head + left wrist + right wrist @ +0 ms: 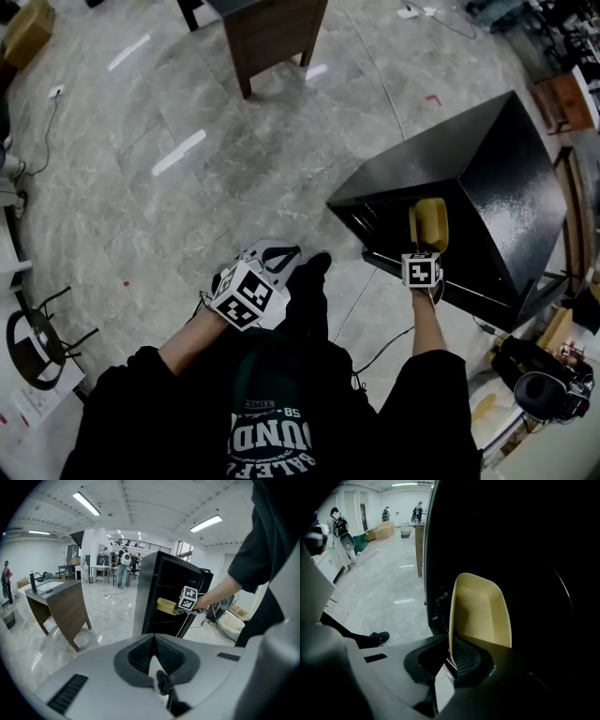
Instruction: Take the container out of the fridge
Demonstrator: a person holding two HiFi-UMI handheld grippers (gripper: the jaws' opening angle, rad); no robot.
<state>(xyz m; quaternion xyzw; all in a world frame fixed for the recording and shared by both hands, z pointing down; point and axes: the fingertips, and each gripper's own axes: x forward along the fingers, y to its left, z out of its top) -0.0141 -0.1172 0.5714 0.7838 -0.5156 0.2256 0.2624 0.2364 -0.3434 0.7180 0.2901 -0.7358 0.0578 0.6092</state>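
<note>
Fingers (465, 660) of the right gripper (451, 657) are almost fully closed, pinching the near rim of a pale yellow container (480, 611), which sits at the open front of a black fridge (511, 178). The left gripper (154, 654) has its fingers (140, 656) pressed together with nothing between them. Only the right gripper view shows the pinch itself, against the dark fridge interior. The left gripper view alone shows the grasp side-on at 2 o'clock, a wooden desk (61, 604) at 9 o'clock and distant people. The head view puts the container at 3 o'clock.
</note>
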